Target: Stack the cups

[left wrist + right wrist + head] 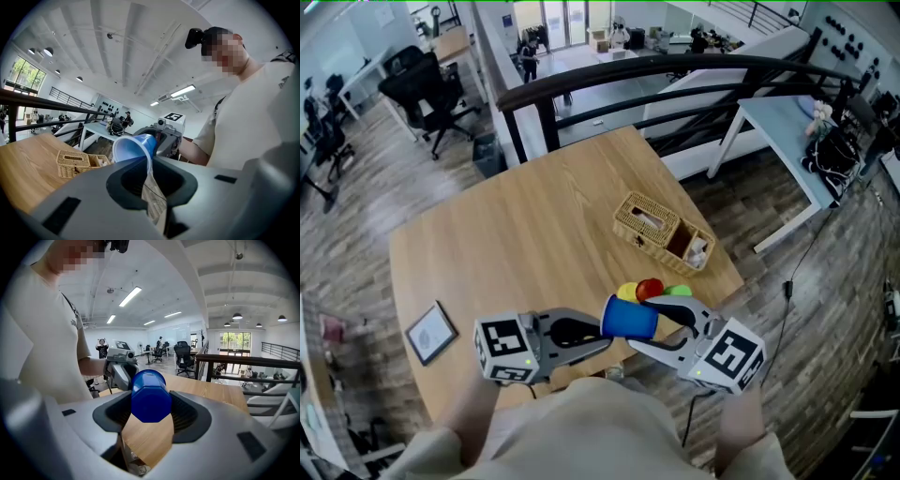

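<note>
Stacking remains undone: blue cup (629, 319) hangs sideways above the table's (534, 225) near edge, left gripper (604, 339) pinching its rim, right gripper (664, 328) apparently clamping its base, above other cups (650, 289).

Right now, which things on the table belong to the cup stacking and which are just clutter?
Job:
blue cup
yellow cup
red cup
green cup

Lying about:
wicker basket
flat framed card
</note>
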